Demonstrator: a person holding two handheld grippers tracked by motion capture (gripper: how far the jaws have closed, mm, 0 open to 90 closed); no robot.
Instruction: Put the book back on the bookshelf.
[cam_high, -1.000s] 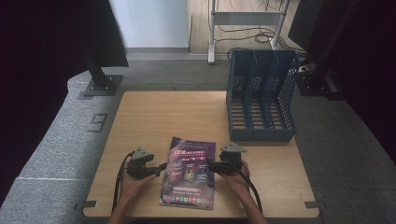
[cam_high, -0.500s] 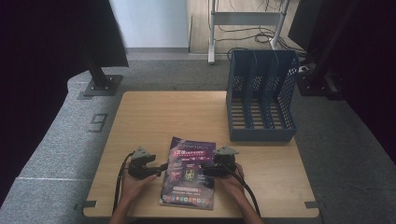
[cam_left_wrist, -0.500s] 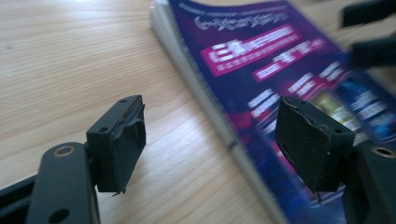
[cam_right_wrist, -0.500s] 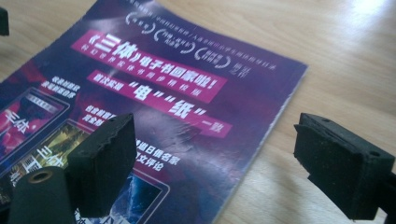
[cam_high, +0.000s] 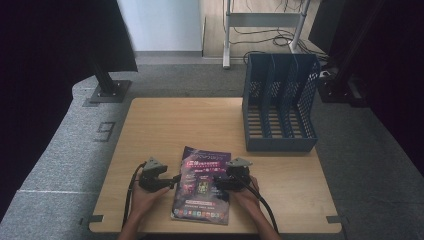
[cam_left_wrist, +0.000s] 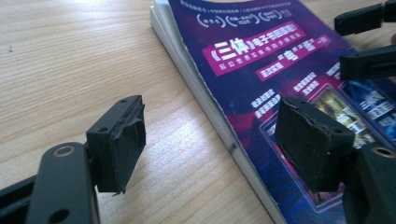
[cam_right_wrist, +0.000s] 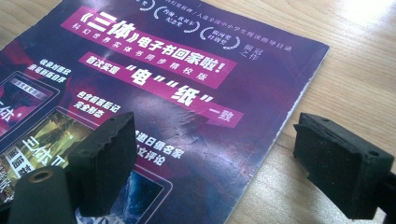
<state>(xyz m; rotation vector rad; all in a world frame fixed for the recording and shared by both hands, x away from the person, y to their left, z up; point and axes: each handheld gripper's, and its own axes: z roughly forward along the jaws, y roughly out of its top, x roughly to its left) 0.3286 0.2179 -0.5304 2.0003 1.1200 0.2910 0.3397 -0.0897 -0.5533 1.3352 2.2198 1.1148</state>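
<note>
A purple magazine (cam_high: 202, 184) lies flat on a wooden table (cam_high: 165, 125), the left gripper (cam_high: 176, 178) and right gripper (cam_high: 216, 181) straddling its side edges, jaws apart.

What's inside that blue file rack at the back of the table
The blue file rack shows slotted floors and dividers in its compartments, with nothing standing in them. Its low front wall hides the front part of each floor.

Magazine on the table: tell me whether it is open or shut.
Shut. The magazine lies flat on the table, purple cover up; the left gripper view shows its pages stacked under the cover. Both grippers are open beside it.
</note>
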